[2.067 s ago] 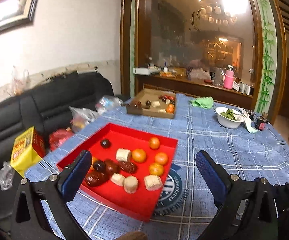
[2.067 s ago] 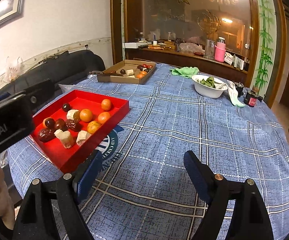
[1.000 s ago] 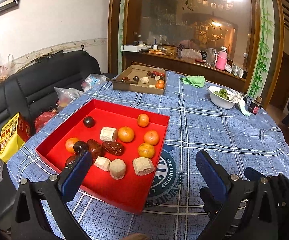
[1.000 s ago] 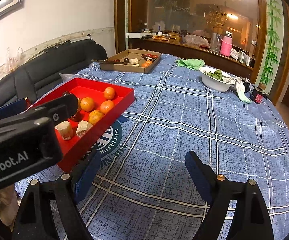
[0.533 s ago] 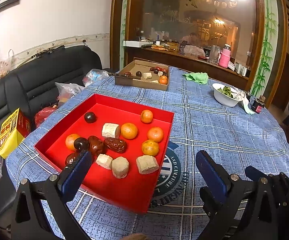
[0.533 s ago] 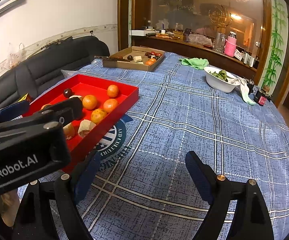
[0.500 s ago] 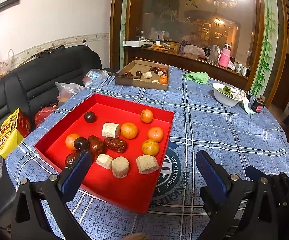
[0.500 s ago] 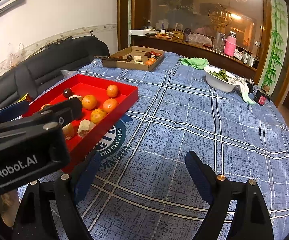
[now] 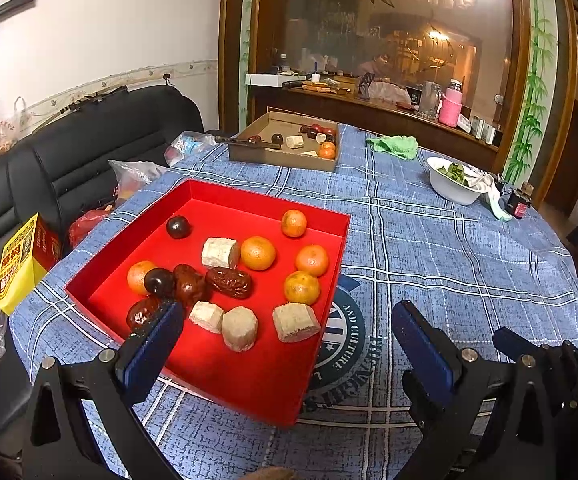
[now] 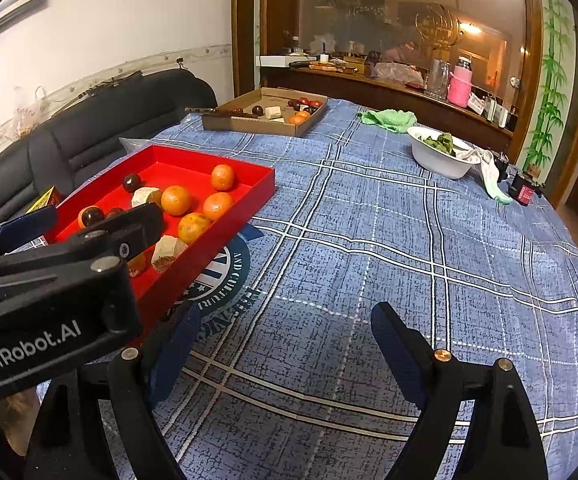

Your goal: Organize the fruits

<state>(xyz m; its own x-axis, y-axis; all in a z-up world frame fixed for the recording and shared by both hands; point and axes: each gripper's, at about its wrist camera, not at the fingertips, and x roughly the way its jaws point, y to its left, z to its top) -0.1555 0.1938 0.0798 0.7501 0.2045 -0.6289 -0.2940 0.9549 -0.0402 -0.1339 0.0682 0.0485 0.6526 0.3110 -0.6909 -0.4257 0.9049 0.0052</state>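
Note:
A red tray (image 9: pixel 193 360) lies on the blue checked tablecloth, holding several oranges (image 9: pixel 258 253), dark red dates (image 9: pixel 229 282), dark round fruits (image 9: pixel 178 227) and pale cut chunks (image 9: pixel 296 322). My left gripper (image 9: pixel 285 340) hovers open over the tray's near right corner, nothing between its blue pads. In the right wrist view the red tray (image 10: pixel 249 208) is at the left, partly hidden by the left gripper's black body (image 10: pixel 49 292). My right gripper (image 10: pixel 281 340) stands open over bare cloth to the right of the tray.
A cardboard box (image 9: pixel 281 158) with more fruit sits at the table's far side. A white bowl (image 9: pixel 449 190) of greens, a green cloth (image 9: pixel 395 146) and small bottles (image 9: pixel 519 204) are at the far right. A black sofa (image 9: pixel 69 160) with bags and a yellow box (image 9: pixel 21 264) lies left.
The left wrist view has shifted slightly, the tray sitting a little higher and further right between the fingers. The right gripper has stayed put, jaws unchanged.

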